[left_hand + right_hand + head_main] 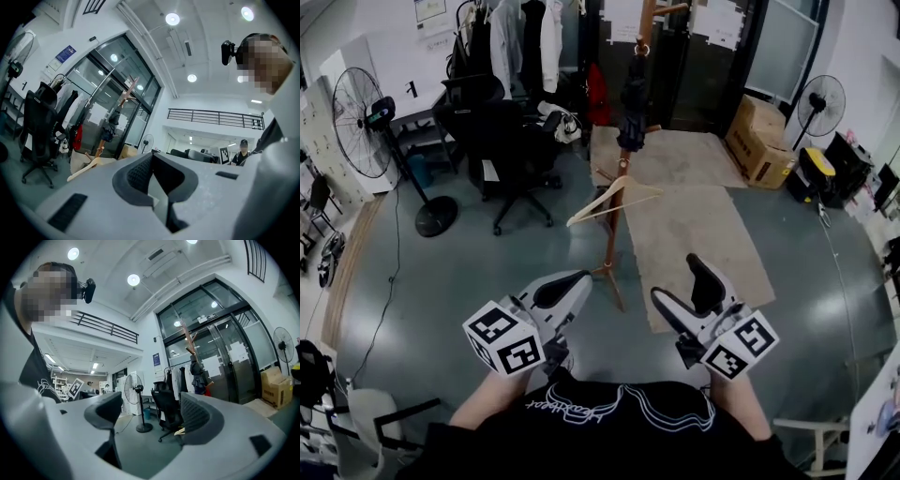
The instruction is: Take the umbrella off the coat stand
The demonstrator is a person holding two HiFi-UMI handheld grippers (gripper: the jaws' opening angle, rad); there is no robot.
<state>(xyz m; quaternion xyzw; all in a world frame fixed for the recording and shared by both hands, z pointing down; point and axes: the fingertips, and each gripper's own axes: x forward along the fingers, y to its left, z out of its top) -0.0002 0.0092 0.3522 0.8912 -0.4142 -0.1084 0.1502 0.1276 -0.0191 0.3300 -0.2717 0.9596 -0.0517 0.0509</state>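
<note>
A person stands in the room and holds both grippers low in front of the body, pointing level toward the coat stand (612, 220). The left gripper (572, 284) has its two jaws pressed together, and nothing is between them. The right gripper (678, 281) has its jaws spread wide, and between them I see only the floor and the room behind; it holds nothing.

The umbrella (633, 103) is dark and folded. It hangs on the upper part of the wooden stand, close along the pole, well apart from both grippers. Lower on the same stand hangs a pale wooden hanger (615, 201), a little tilted. The feet of the stand are on the grey floor, at the left edge of a beige rug (703, 234).

To the left of the stand is a black office chair (508, 141), and further left is a standing fan (362, 124). Behind the chair, light and dark clothes (525, 37) hang on a rail. On the right side, behind the rug, there are cardboard boxes (759, 141) and a second fan (820, 101).
</note>
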